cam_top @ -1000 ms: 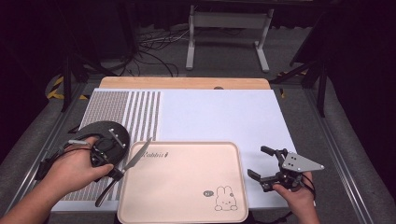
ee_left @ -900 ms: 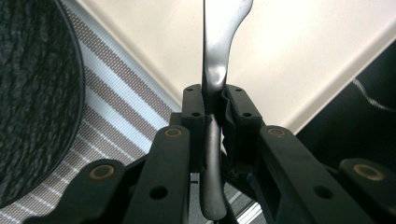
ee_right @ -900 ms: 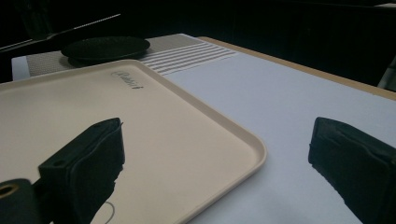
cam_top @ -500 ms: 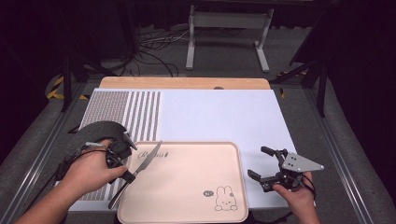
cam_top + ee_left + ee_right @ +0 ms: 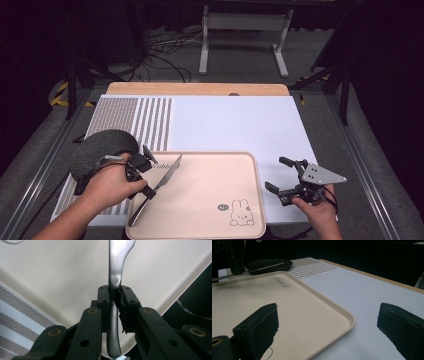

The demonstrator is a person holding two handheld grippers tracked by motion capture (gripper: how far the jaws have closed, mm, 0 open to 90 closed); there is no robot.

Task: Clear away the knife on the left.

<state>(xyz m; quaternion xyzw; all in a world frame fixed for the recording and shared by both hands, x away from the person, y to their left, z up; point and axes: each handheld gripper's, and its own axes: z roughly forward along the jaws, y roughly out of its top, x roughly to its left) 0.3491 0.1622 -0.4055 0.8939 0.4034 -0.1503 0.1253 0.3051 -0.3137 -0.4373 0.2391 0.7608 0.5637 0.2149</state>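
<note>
We hold a table knife point(image 5: 159, 184) in our left gripper point(image 5: 141, 170), its fingers point(image 5: 103, 300) clenched on the knife where the handle narrows toward the blade — in the left gripper view the metal runs straight up between the two pads, the rounded handle end hanging below them and the blade reaching out above over the tray point(image 5: 50, 277). In the high view the knife lies on a slant across the near left corner of the beige tray point(image 5: 215, 165), blade tip pointing up and to the right over the tray's surface, handle end past the tray's left edge. A dark round pad point(image 5: 102, 148) sits on the counter point(image 5: 235, 120) just behind our left hand point(image 5: 107, 184). Our right gripper point(image 5: 287, 180) rests well apart — to the right of the tray, over the white mat, its fingers point(image 5: 259, 325) released and spread wide with nothing between them.
</note>
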